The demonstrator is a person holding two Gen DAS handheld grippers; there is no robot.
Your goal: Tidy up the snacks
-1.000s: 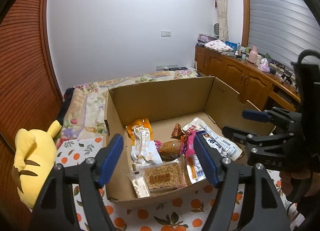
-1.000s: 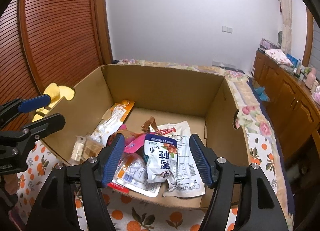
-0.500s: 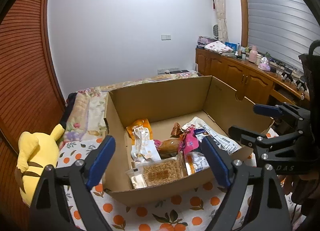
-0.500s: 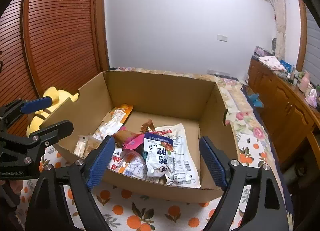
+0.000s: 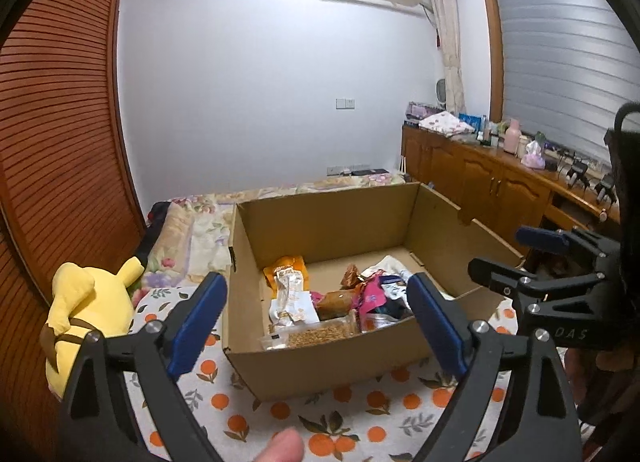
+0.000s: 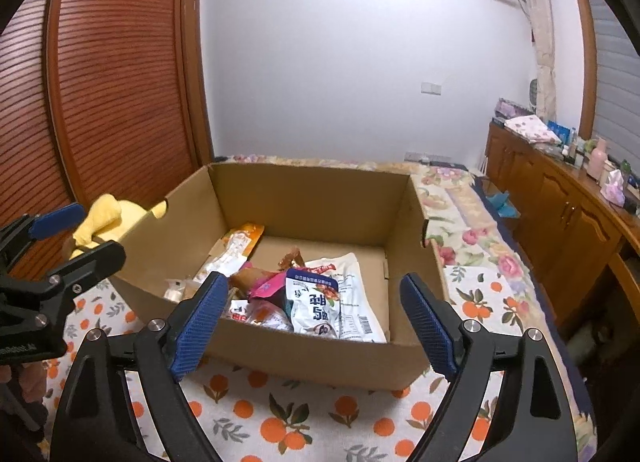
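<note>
Left wrist view: left gripper (image 5: 316, 326) spread wide, nothing between its fingers, held back from and above the near wall of the cardboard box (image 5: 320, 362). The box sits on a bed with an orange-print cover (image 5: 340, 418). Snack packets (image 5: 320, 302) lie loose in a heap on the box floor: an orange pouch (image 5: 286, 268) toward the left wall, a clear tub of grain bars (image 5: 316, 334) against the near wall. Yellow plush toy (image 5: 80, 310) beside the box on the left. Right wrist view: right gripper (image 6: 314, 322) equally wide and empty, also short of the box; a white-and-blue pouch (image 6: 324, 302) tops the pile. No snacks visible outside the box. Judgement: the scene fits either a pause between picks or a finished gather, with both grippers standing off; the pictures do not settle which.
</note>
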